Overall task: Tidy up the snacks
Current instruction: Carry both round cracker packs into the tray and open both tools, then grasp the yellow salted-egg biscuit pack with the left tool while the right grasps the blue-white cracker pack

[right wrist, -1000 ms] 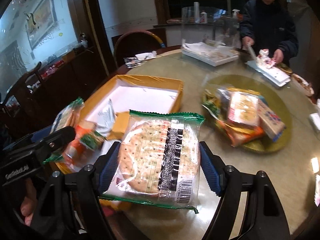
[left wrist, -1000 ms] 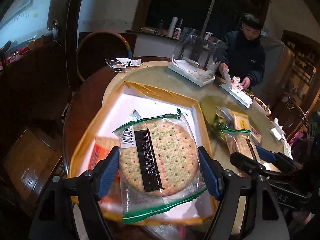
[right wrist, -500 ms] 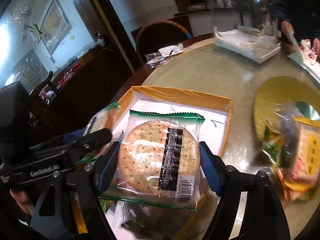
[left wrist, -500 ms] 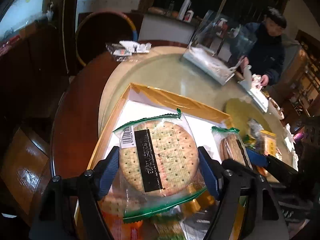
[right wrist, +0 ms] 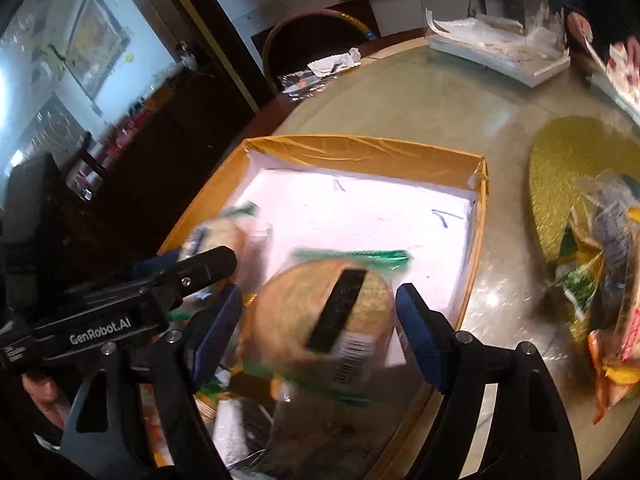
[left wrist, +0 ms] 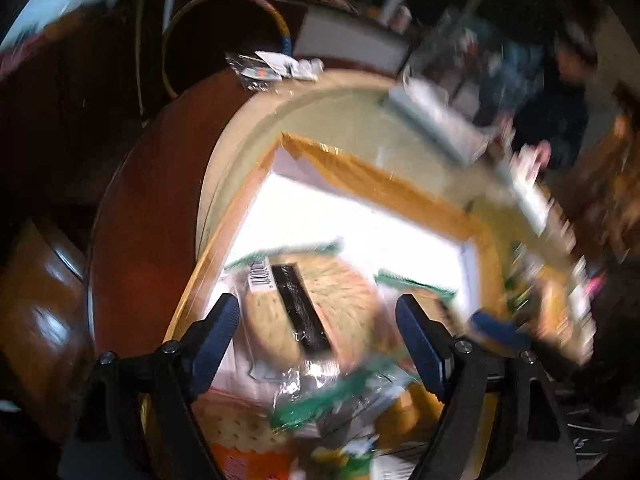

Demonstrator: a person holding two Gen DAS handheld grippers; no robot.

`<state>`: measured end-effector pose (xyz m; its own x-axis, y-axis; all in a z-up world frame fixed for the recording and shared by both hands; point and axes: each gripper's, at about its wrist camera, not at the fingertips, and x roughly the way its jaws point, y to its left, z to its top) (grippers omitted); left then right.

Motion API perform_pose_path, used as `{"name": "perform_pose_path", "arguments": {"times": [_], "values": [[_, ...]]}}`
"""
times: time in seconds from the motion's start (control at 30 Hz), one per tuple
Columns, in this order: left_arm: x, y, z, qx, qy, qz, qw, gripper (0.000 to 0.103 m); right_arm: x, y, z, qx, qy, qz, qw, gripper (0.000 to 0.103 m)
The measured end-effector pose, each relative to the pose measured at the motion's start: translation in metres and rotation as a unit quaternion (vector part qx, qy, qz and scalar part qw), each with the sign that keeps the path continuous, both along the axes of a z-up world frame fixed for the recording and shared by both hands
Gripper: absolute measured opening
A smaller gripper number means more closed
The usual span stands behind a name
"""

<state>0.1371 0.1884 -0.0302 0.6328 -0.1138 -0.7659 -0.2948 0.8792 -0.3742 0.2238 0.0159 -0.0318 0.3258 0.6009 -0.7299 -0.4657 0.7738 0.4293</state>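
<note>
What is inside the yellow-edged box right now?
The yellow-edged box holds two round cracker packs, other wrapped snacks heaped at its near end, and a bare white floor at the far end. What lies beneath the heap is covered.

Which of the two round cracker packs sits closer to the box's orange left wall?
The round cracker pack between the left gripper's fingers; the other pack lies farther right.

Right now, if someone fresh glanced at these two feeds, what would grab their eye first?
Probably the round cracker packs: one between the left tool's blue pads, whose jaws have just been opening, and one in the right tool, both blurred over the yellow-rimmed box. The box's bright white floor stands out, with more snacks piled at its near end. To the right, a heap of snack packets sits on a gold mat.
</note>
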Motion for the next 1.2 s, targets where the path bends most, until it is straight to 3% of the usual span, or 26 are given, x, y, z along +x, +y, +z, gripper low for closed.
{"name": "perform_pose_path", "arguments": {"times": [0.1,0.23,0.43,0.63,0.8,1.2], "values": [[-0.007,0.002,0.005,-0.01,-0.008,0.018,0.9998,0.084,-0.003,-0.008,0.005,0.032,0.003,-0.004,0.999,0.081],[-0.015,-0.012,0.007,-0.021,0.001,0.002,0.9998,0.084,-0.02,-0.023,0.017,0.043,-0.007,-0.008,0.999,0.081],[-0.049,-0.051,0.017,0.014,-0.026,-0.008,0.9995,0.084,-0.068,-0.075,0.032,0.079,-0.03,-0.031,0.996,0.081],[-0.08,-0.105,0.021,0.054,-0.049,-0.037,0.9967,0.084,-0.105,-0.138,0.015,0.111,-0.013,-0.085,0.99,0.081],[-0.087,-0.143,0.019,0.074,-0.041,-0.065,0.9943,0.084,-0.115,-0.175,0.0,0.103,0.003,-0.118,0.988,0.081],[-0.088,-0.181,0.015,0.048,-0.038,-0.096,0.9934,0.084,-0.11,-0.23,-0.001,0.107,-0.006,-0.142,0.984,0.081]]}}
